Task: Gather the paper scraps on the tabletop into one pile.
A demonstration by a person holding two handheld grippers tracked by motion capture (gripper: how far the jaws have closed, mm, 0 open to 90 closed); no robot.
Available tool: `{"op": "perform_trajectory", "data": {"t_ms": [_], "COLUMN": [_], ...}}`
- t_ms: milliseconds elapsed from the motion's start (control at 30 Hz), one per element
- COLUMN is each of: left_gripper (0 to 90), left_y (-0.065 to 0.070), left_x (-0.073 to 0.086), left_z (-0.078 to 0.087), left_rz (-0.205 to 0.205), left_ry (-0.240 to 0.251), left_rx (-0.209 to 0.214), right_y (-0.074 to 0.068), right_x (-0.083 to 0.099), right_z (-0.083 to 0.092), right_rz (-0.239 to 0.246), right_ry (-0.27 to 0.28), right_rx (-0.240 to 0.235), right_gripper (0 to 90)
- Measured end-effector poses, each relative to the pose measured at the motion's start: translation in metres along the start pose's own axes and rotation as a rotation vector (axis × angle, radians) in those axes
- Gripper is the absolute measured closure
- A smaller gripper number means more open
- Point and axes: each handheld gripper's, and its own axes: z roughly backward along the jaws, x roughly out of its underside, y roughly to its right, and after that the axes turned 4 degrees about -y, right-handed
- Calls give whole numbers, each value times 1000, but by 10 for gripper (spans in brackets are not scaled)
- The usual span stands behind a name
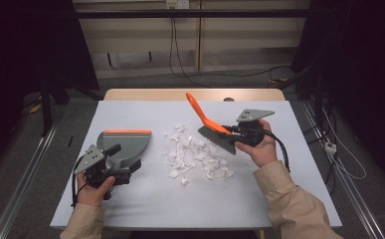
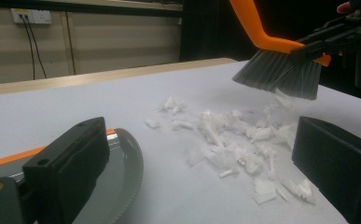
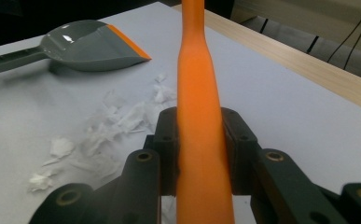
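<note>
Orange brush (image 3: 199,116) handle, top cropped, clamped in right claw (image 3: 201,140); left claw (image 2: 206,168) apart.

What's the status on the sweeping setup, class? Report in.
Right hand-held gripper shut on brush, bristles at the edge of the paper scraps. Left hand-held gripper by dustpan, grip unclear. Nothing between scraps and dustpan.

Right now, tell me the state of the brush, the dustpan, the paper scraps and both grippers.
Brush: clamped in the right gripper, bristles at the pile's edge.
Dustpan: flat on the table, no scraps visible inside.
Paper scraps: loose pile, not yet swept.
Right gripper: shut on the brush.
Left gripper: open, at the dustpan's handle.
</note>
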Motion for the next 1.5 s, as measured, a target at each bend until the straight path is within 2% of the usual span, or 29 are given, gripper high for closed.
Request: {"op": "perform_trajectory", "data": {"t_ms": [100, 333, 500, 633, 767, 933, 1033, 1133, 1233, 1367, 1433, 1500], "left_gripper": [36, 36, 36, 36, 36, 36, 36, 36, 36, 36, 36, 37], "left_y": [0, 0, 0, 0, 0, 0, 0, 0, -1, -1, -1, -1], "left_x": [0, 0, 0, 1, 1, 2, 2, 1, 2, 2, 2, 1], "left_z": [0, 0, -1, -1, -2, -2, -2, -1, -1, -2, -2, -1], "left_rz": [-4, -1, 1, 3, -2, -1, -5, -4, -10, -11, -15, -17], "left_ry": [-2, 0, -1, -3, -7, -10, -11, -11, -16, -18, -22, -18], "left_rx": [3, 2, 2, 1, 3, 3, 5, 5, 5, 2, 4, 4], "right_y": [-3, 3, 10, 12, 6, -11, -10, 3, 16, 26, 29, 28], "right_x": [-3, -8, -8, -2, 1, -7, -4, 13, 29, 37, 38, 37], "right_z": [1, 9, 12, 7, -1, -4, -7, -17, -22, -19, -17, -15], "right_rz": [6, -21, -37, -44, -49, -13, -8, -53, -64, -70, -88, -68], "right_ry": [2, 32, 28, 8, 3, 27, 13, -43, -100, -109, -104, -121], "right_rx": [-8, -4, 13, 13, -14, -65, -61, -26, 46, 112, 114, 150], "right_gripper": [716, 716, 716, 716, 716, 716, 716, 716, 716, 716, 715, 715]}}
